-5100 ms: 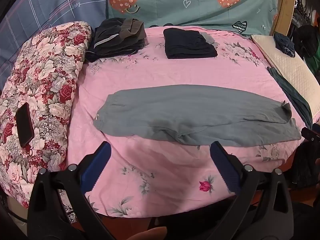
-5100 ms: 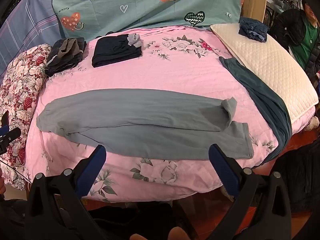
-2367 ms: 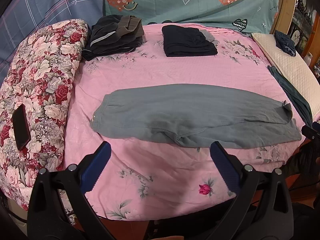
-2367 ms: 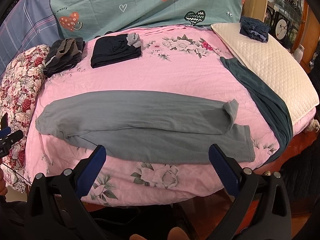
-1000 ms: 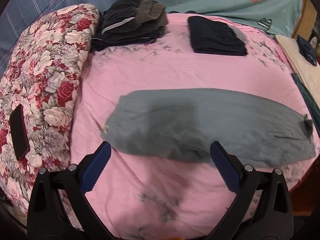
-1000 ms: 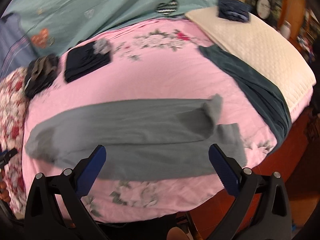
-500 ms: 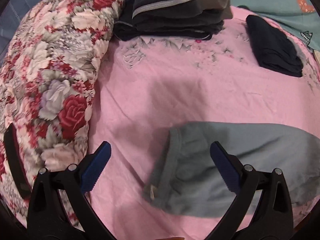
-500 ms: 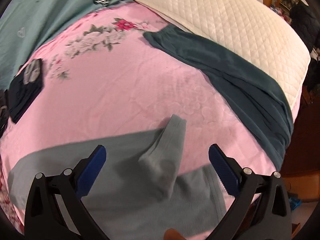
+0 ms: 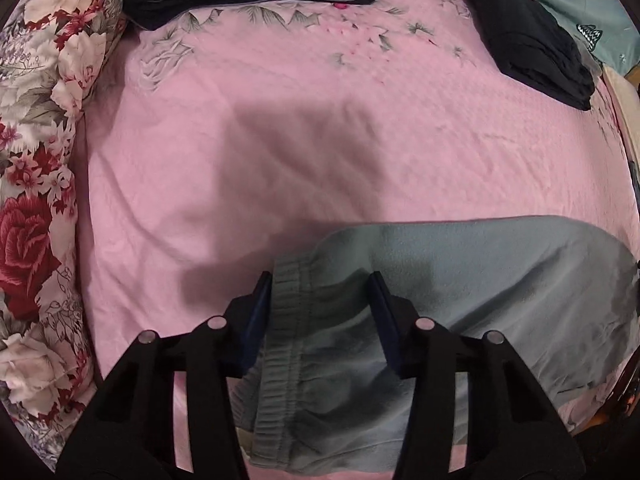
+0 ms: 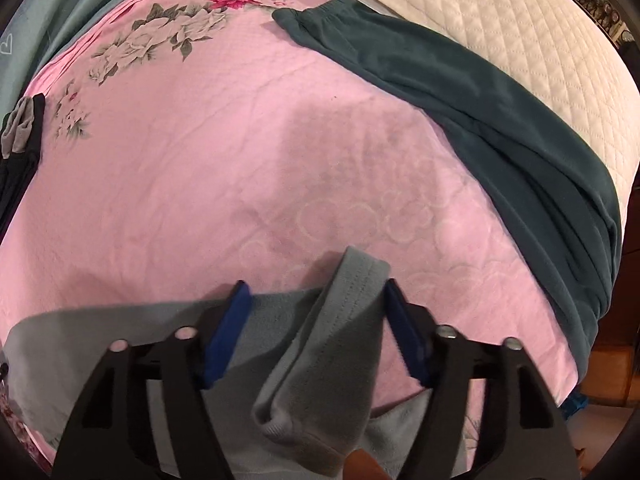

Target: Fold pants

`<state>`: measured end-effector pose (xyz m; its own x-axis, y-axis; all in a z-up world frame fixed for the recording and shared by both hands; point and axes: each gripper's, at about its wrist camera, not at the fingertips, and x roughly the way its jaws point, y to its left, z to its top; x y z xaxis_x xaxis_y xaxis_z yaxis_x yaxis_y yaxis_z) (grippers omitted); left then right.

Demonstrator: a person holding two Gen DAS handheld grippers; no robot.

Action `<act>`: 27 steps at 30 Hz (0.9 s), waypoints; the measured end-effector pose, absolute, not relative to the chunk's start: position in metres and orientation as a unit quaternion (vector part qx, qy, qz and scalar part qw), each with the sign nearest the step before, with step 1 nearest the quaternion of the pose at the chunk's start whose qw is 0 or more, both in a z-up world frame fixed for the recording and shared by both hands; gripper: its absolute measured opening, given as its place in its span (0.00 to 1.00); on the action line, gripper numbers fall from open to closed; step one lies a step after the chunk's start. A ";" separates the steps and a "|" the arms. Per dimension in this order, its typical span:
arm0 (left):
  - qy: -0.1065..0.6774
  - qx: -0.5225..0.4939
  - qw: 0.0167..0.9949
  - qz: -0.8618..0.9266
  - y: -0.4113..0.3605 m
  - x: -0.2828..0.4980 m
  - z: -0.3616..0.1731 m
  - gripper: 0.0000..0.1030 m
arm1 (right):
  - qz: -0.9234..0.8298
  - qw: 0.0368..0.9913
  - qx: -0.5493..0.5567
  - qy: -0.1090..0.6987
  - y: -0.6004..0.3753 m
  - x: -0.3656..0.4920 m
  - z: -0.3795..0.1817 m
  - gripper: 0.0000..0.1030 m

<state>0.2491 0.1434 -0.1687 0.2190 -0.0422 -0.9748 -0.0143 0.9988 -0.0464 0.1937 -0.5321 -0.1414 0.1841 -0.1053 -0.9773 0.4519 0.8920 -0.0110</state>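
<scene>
Grey pants [image 9: 460, 300], lying lengthwise on the pink bedspread [image 9: 320, 140], legs stacked but no crosswise fold made: left gripper [image 9: 320, 292] spread open astride waistband, right gripper [image 10: 316, 300] open astride upturned cuff, neither clamped.

My left camera sits very close above the pink bed cover [image 9: 320, 120] and looks toward the flowery blanket [image 9: 36, 160]. My right camera is just as close and looks toward the white pillow [image 10: 520, 32]. Both see the gray pants [image 9: 480, 280].
</scene>
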 end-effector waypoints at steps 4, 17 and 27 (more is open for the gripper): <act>0.617 -0.042 0.786 -0.009 0.152 0.246 -0.164 0.23 | -0.176 0.760 0.136 0.611 -0.534 0.189 -0.134 0.28; 0.522 -0.103 0.847 0.016 0.150 0.247 -0.088 0.20 | -0.120 0.827 0.192 0.514 -0.531 0.208 -0.058 0.06; 0.462 -0.134 0.876 0.043 0.160 0.325 -0.054 0.20 | -0.075 0.881 0.165 0.437 -0.555 0.340 -0.024 0.05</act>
